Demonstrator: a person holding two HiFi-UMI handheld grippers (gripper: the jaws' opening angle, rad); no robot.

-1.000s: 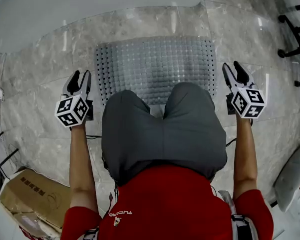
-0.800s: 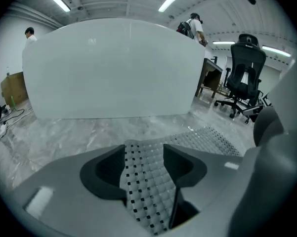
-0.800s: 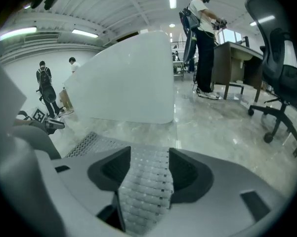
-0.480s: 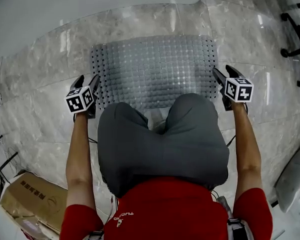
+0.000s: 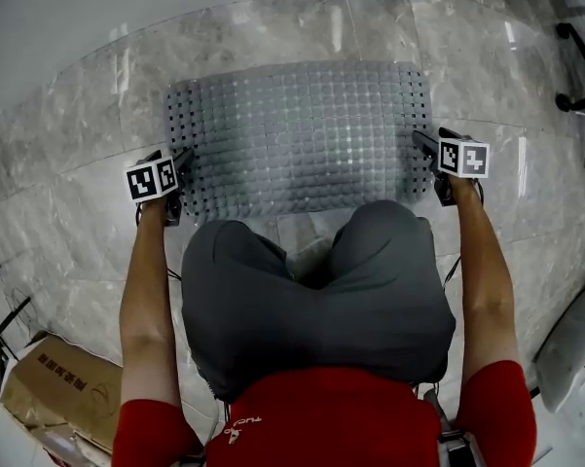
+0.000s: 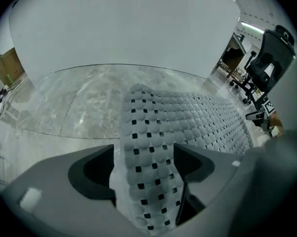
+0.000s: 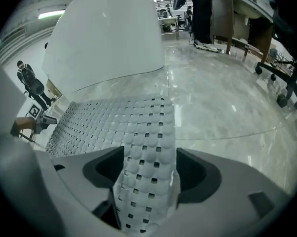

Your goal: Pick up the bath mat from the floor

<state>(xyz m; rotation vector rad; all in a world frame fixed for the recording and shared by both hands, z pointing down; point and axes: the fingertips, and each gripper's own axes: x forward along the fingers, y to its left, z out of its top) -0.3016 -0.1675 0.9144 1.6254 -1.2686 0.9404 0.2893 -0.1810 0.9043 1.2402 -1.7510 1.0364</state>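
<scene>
Lying flat on the grey marble floor [image 5: 78,163], the translucent bubbled rubber bath mat [image 5: 297,134] has its side edges between the just-widened, unclamped jaws of the left gripper [image 5: 180,160] and right gripper [image 5: 424,142].

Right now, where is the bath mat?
In the head view the bath mat lies on the floor before the knees, between left tongs and right tongs.
</scene>
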